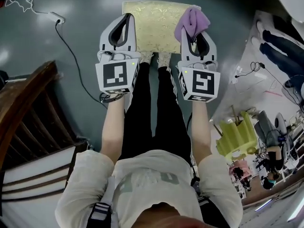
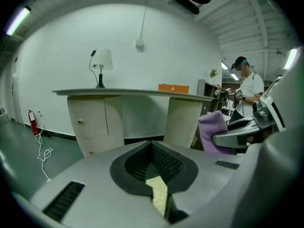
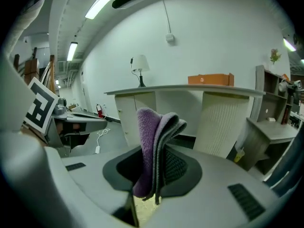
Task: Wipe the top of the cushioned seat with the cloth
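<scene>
Right claw [image 3: 153, 172] clamped on folded purple cloth [image 3: 153, 141], over cushioned seat's [image 1: 152, 20] right edge. Left claw [image 2: 153, 167] closed, empty, over seat's left side.

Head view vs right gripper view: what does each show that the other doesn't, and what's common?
Head view only: the whole top of the cushioned seat and the person's legs. The right gripper view gets just a yellow sliver of the seat through its jaws.
Right gripper view only: the counter with a lamp and an orange box on it, plus a close look at the jaws shut on a folded edge.
Both: the purple cloth held in the right gripper.
</scene>
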The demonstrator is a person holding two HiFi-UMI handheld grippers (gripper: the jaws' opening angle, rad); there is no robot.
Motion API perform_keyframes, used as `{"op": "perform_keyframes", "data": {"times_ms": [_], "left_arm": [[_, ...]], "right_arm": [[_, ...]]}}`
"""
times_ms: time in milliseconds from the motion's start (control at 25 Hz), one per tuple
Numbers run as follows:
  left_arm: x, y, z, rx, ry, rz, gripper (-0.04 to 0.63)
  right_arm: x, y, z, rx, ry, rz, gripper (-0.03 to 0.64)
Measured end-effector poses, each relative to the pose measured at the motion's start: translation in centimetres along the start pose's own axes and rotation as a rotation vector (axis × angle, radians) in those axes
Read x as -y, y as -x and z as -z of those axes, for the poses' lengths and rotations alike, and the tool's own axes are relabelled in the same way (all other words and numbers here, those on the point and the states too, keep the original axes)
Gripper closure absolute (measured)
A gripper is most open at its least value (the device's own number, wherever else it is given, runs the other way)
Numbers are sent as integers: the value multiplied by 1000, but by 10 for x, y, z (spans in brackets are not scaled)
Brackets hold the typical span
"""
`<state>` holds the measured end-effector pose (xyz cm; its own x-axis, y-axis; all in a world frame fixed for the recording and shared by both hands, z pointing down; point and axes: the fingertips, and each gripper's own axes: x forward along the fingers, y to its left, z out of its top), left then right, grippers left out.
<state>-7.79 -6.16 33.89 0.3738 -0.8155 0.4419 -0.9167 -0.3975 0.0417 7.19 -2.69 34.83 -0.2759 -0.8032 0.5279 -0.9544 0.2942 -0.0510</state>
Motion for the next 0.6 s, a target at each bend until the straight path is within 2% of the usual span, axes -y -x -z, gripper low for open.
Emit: {"op": "perform_keyframes", "data": {"times_ms": [120, 280, 600], "left_arm": [[5, -7, 34, -25, -7, 4, 591], [10, -13, 59, -44, -4, 13, 591], [-11, -23, 78, -62, 7, 8, 591]], "right_arm": [[-2, -14, 35, -38, -11, -6, 522], [-3, -22, 65, -79, -18, -10, 522], [-13, -47, 77, -99, -32, -27, 522]]}}
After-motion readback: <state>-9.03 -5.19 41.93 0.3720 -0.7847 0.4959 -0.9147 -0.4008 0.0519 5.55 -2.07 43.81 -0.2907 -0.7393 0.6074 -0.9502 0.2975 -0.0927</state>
